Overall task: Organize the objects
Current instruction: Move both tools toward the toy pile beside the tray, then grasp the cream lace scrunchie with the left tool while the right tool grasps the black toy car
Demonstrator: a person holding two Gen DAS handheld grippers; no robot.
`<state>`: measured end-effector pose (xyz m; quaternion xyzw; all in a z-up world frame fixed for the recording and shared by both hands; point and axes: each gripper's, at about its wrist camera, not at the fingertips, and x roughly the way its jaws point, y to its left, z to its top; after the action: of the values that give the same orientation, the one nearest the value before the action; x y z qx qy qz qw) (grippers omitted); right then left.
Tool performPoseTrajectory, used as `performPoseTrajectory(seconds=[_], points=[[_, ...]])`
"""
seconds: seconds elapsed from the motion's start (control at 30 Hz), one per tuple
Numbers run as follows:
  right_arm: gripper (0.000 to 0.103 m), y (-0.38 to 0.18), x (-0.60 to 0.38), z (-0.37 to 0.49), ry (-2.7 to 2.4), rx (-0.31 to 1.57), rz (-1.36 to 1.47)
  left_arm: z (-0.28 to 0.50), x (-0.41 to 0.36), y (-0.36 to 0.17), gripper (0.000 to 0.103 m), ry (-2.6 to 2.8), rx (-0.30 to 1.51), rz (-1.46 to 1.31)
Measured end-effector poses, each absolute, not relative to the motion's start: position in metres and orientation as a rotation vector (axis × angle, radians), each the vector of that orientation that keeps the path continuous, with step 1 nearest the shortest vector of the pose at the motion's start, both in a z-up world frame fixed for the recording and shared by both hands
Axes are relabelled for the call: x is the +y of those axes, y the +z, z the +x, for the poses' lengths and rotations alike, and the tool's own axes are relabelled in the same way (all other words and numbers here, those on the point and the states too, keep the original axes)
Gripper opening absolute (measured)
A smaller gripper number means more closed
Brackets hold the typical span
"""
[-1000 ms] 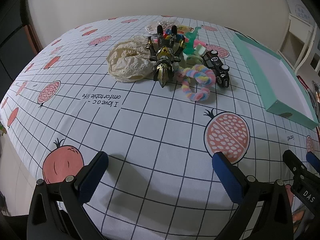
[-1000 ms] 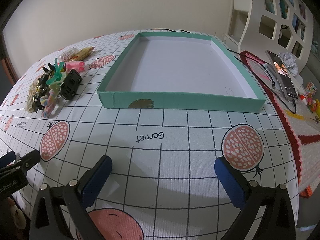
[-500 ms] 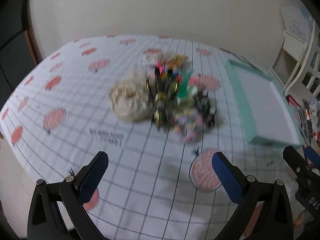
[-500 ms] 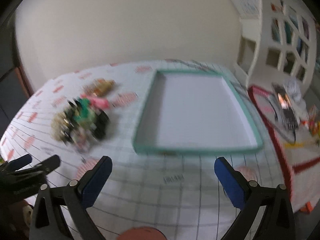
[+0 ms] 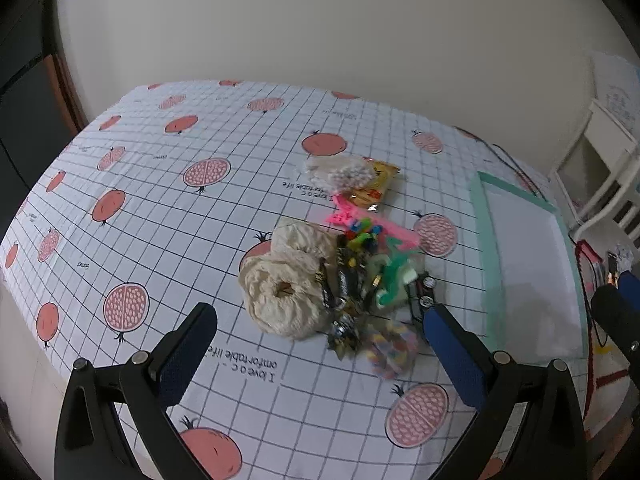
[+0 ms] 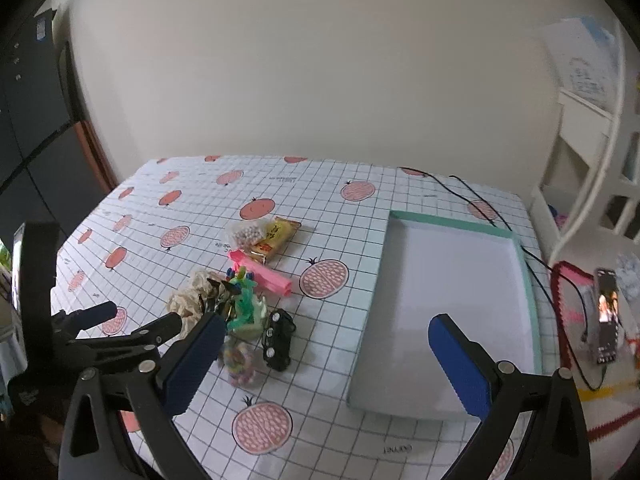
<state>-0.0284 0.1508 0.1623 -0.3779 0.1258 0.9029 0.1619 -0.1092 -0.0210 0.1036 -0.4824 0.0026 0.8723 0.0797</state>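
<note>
Left wrist view showed the left gripper (image 5: 318, 340) with its 2 blue-padded fingers spread wide and holding nothing, low in the frame above the pomegranate-print tablecloth (image 5: 160, 208). Between the fingers, at frame centre, lay a pile of small things: a cream lace scrunchie (image 5: 280, 296), a dark gold-trimmed toy figure (image 5: 344, 288), a pastel fuzzy loop (image 5: 390, 348), and a pink strip (image 5: 360, 216). Right wrist view showed the right gripper (image 6: 322, 354) likewise spread apart and empty, the teal-rimmed tray (image 6: 454, 296) at centre right, well apart from the pile, a black toy car (image 6: 278, 338) beside the pile, and a snack packet (image 6: 276, 238) above it.
</note>
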Motion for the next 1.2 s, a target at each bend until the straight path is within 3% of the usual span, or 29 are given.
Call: performPoseTrajectory(seconds=[0.47,0.57,1.0,1.1,1.2], points=[[0.09,0.115,0.166,-0.112,2.538,0.426,-1.295,-0.159,-0.013,0.076,0.101,2.528,0.062,-1.579],[0.086,0.099,0.165,-0.119,2.516,0.438,-1.339,-0.161,-0.013,0.069,0.094,2.513,0.071,-1.586],[0.071,0.06,0.152,-0.13,2.435,0.533,-1.461,-0.164,-0.036,0.065,0.093,2.549,0.101,-1.593],[0.069,0.054,0.148,-0.133,2.428,0.528,-1.493,-0.168,-0.045,0.061,0.082,2.565,0.07,-1.61],[0.067,0.051,0.145,-0.134,2.421,0.525,-1.512,-0.171,-0.054,0.054,0.081,2.551,0.011,-1.641]])
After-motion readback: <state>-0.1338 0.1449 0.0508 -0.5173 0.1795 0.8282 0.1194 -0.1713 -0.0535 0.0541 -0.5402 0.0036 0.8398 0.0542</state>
